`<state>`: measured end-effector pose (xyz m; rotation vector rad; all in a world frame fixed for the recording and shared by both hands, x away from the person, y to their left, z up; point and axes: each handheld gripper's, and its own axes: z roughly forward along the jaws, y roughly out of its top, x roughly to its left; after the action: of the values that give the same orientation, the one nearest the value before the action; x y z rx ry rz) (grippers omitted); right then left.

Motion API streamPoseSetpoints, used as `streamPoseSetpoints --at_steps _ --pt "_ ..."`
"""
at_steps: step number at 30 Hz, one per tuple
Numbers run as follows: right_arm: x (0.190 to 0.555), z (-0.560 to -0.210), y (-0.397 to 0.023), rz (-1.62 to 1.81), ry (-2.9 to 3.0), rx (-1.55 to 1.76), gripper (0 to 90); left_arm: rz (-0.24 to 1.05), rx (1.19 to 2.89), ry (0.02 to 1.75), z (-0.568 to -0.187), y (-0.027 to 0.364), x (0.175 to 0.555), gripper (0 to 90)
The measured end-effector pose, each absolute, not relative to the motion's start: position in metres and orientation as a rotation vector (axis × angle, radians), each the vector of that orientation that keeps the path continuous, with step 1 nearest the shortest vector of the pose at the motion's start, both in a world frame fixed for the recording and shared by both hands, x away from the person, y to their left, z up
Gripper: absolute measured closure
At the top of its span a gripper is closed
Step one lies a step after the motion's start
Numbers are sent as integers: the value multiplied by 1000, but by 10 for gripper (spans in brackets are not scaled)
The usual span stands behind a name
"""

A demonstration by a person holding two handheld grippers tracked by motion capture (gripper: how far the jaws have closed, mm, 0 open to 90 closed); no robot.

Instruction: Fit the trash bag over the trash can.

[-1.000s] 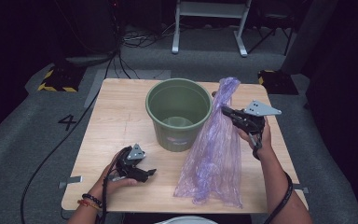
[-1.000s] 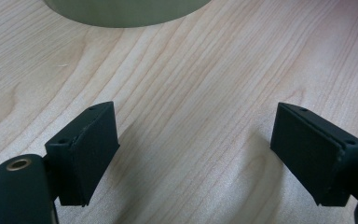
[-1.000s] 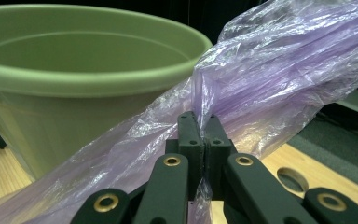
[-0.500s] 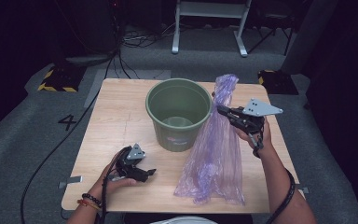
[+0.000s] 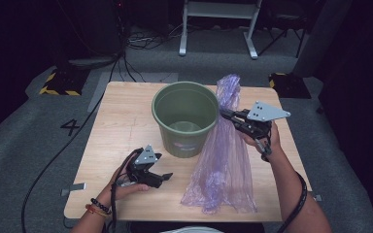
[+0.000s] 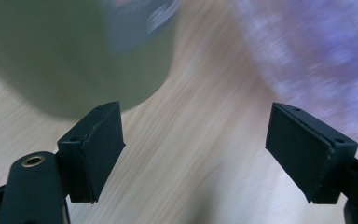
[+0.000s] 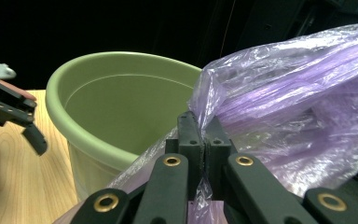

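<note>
Right claw (image 5: 225, 114) clamped on purple bag (image 5: 223, 165) beside green bucket (image 5: 187, 116); left claw (image 5: 166, 177) agape, apart.

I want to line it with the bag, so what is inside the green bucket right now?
The green bucket looks empty in the high view: bare floor and inner wall. Its near inner wall is hidden by the rim. The purple bag hangs outside, pinched by the right claw.

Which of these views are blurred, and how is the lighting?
Left gripper view: green bucket and purple bag smeared by blur, its own jaws sharp. Right gripper view: sharp, bright sheen on the bag, black background. High view: soft, table lit, surroundings dark.
</note>
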<state>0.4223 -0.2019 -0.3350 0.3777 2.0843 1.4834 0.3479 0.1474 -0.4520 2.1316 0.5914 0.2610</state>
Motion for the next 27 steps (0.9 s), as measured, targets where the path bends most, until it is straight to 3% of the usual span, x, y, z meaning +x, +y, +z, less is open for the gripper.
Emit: streamPoseSetpoints --at_steps 18,27 --pt "427 -332 -178 1452 2138 311 887 212 2048 438 -399 86 336 186" --pt "422 -331 -173 1479 2139 277 888 214 2102 434 -415 59 344 172"
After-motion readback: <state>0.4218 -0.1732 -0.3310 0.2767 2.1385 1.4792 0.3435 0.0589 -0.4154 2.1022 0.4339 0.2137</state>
